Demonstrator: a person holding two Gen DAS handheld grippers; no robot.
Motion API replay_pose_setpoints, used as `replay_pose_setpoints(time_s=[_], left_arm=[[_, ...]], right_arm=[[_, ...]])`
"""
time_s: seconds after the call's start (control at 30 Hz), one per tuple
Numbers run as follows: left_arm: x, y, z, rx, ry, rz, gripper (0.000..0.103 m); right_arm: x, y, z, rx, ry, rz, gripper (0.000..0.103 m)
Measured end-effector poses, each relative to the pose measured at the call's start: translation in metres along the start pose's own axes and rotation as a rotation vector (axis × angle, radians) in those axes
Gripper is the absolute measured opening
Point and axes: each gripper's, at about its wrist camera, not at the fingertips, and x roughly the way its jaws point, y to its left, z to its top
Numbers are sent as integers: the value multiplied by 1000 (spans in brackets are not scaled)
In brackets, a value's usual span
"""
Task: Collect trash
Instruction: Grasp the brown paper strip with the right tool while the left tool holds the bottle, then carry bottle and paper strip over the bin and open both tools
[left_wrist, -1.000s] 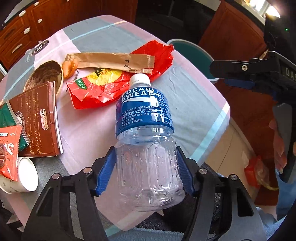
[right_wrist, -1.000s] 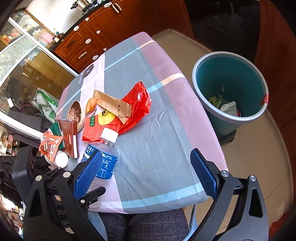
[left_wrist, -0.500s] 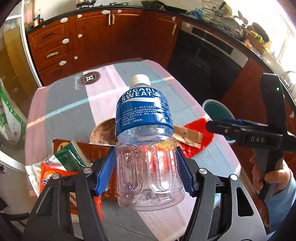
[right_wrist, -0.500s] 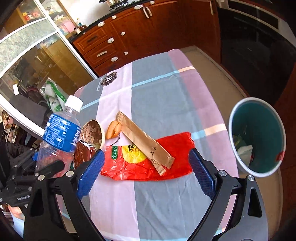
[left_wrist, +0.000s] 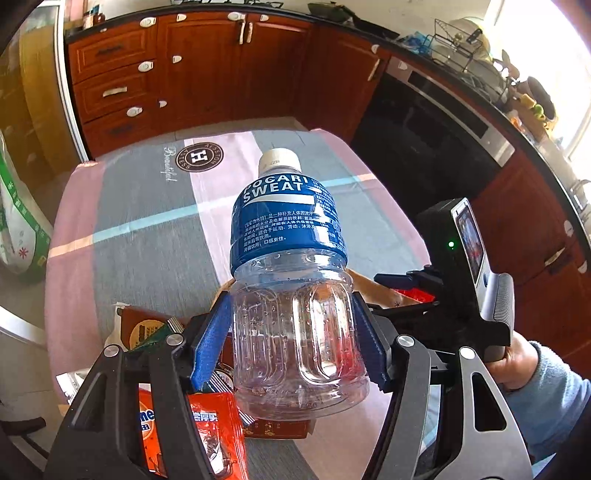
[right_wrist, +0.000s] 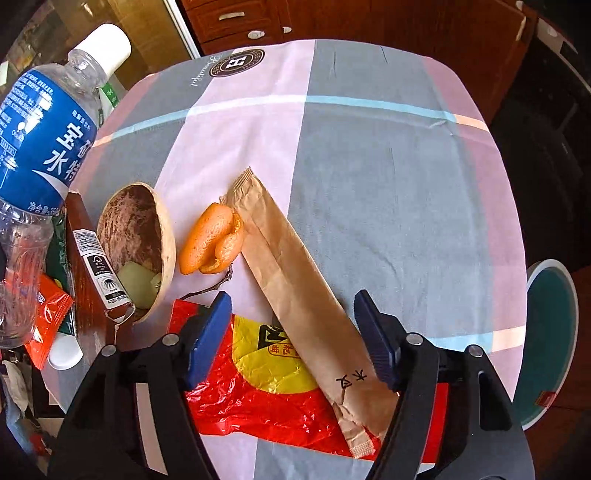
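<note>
Left gripper (left_wrist: 291, 343): closed on the clear lower body of the plastic bottle (left_wrist: 291, 280); both blue pads press its sides, and the bottle stands upright in the grip, white cap on top, lifted above the table (left_wrist: 147, 206).
Right gripper (right_wrist: 291, 339): jaws partly open and just been closing, nothing pinched; it points down over the brown paper sleeve (right_wrist: 295, 295) and the red plastic bag (right_wrist: 258, 406), which lie between and below the pads. Whether the pads touch either, I cannot tell.
Paper sleeve: lies slantwise across the red bag, its upper end beside the orange peel (right_wrist: 212, 240).
Left side of table: a brown bowl (right_wrist: 140, 236) tipped on its side, a brown carton (right_wrist: 99, 266), orange and green wrappers (right_wrist: 48, 310) and a small white cup (right_wrist: 64, 352), all crowded close together by the left edge.
Trash bin (right_wrist: 550, 332): teal, on the floor just past the table's right edge, near the right gripper.
Open room: the far half of the tablecloth is bare up to the round logo (right_wrist: 236, 62); the right half toward the bin is bare too.
Edges: wooden cabinets (left_wrist: 184, 74) stand beyond the far edge; a dark oven front (left_wrist: 424, 129) runs along the right.
Person: a hand (left_wrist: 513, 362) in a light blue sleeve holds the right gripper's handle.
</note>
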Motion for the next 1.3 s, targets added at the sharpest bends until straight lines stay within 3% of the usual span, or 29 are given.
replay_pose_setpoints(time_s=[0.17,0.23,0.3,0.4,0.77,1.07,1.3], left_arm=[[5,1,1,-18,9,-18,65],[6,-2,1,-21,12,-25,65],[7,-5,2,-18,12,-27,65],[6,-8,2,-17,12,-27,65],[5,-54,9,56,22,-33,65],[21,-143,22,202,47,-98,65],[45,-224,22,320,84,-149,65]], right_arm=[[4,3,0,-16,8,-25,59],[4,5,-1,-29,6,-55,50],[2,3,-4,-35,-1,-94,23],[-4,-7,-6,1,-6,-71,11],[-76,-58,-18,198,-162,50,10],[-142,-125,-62,361,-298,102,10],[-172,-191,-112,488,-357,71,10]])
